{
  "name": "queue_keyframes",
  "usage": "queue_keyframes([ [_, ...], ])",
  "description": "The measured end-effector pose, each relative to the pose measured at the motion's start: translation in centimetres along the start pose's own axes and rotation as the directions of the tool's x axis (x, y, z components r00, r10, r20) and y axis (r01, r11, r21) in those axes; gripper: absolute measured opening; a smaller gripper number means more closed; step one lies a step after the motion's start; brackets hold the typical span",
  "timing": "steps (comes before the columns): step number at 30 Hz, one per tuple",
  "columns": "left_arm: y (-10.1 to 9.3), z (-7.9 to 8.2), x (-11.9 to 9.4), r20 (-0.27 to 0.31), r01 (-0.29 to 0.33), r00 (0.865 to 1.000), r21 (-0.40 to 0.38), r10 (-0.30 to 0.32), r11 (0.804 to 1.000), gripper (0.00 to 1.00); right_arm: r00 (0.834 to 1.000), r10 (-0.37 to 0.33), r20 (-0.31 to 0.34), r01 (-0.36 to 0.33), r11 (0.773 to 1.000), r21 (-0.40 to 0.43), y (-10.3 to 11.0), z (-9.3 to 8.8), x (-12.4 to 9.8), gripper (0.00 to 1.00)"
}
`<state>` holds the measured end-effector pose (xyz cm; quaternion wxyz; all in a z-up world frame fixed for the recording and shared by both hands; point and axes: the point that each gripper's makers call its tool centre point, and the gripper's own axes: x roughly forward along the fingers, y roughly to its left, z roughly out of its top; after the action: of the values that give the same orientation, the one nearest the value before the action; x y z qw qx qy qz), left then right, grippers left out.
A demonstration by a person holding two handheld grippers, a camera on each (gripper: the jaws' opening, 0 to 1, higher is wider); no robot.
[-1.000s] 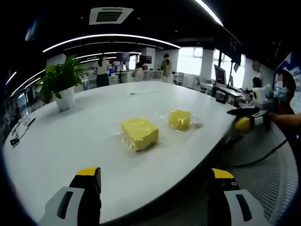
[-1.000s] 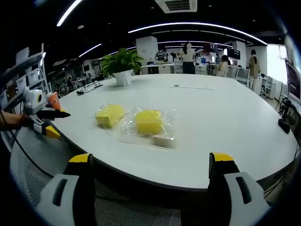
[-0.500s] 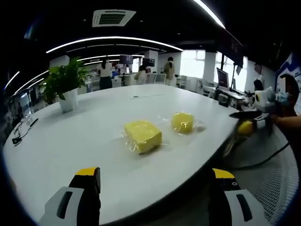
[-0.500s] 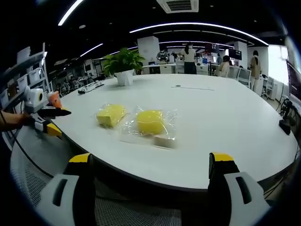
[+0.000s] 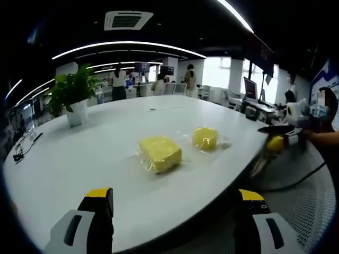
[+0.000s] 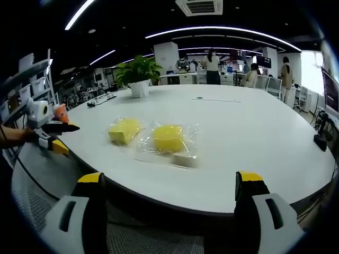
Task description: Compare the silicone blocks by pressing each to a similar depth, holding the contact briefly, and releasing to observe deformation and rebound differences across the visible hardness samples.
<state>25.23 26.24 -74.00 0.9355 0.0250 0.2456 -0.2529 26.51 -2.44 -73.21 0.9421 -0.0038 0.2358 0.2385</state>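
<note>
Left gripper view: both grippers' fingers wide apart; two yellow blocks [image 5: 160,153] lie flat, side by side.

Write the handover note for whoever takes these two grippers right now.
Left gripper: open, empty, held off the near edge of the white table.
Right gripper: open, empty, also short of the table edge.
Two yellow silicone blocks in clear wrap lie side by side on the table: the squarer block and the rounder block. In the right gripper view a small pale piece lies against the rounder one's wrap.
Done: no contact with either block.
Left: press each to similar depth, hold, release, compare rebound.
</note>
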Motion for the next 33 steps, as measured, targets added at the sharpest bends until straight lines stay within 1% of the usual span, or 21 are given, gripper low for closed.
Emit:
queue_keyframes([
  [7,0.4,0.0,0.2,0.017,0.006,1.000,-0.007,-0.006,1.000,0.98,1.000,-0.001,-0.006,0.001,1.000,-0.001,0.0,-0.1,0.0,0.96],
  [15,-0.6,0.6,0.0,0.026,0.029,0.999,-0.015,-0.028,0.999,1.00,1.000,0.001,-0.011,-0.001,1.000,-0.001,0.0,-0.1,0.1,0.96],
  [23,-0.9,0.8,-0.1,0.031,0.024,0.999,-0.022,-0.024,0.999,1.00,1.000,0.000,-0.011,0.000,1.000,0.000,0.0,-0.1,0.0,0.96],
  [26,-0.9,0.8,-0.2,0.029,0.019,0.999,-0.023,-0.019,1.000,0.98,1.000,-0.001,-0.013,0.001,1.000,-0.001,0.0,-0.1,0.0,0.93],
  [28,-1.0,0.9,-0.1,0.027,0.019,0.999,-0.026,-0.018,0.999,0.96,1.000,-0.002,-0.012,0.002,1.000,-0.001,0.0,-0.1,0.0,0.94],
  [30,-0.8,0.8,-0.2,0.019,0.014,1.000,-0.030,-0.013,0.999,0.92,1.000,-0.002,-0.011,0.002,1.000,0.001,-0.1,-0.1,0.0,0.94],
  [33,-1.1,0.9,-0.3,0.016,0.015,1.000,-0.013,-0.015,1.000,0.89,1.000,-0.002,-0.014,0.002,1.000,-0.003,-0.1,-0.1,0.0,0.94],
])
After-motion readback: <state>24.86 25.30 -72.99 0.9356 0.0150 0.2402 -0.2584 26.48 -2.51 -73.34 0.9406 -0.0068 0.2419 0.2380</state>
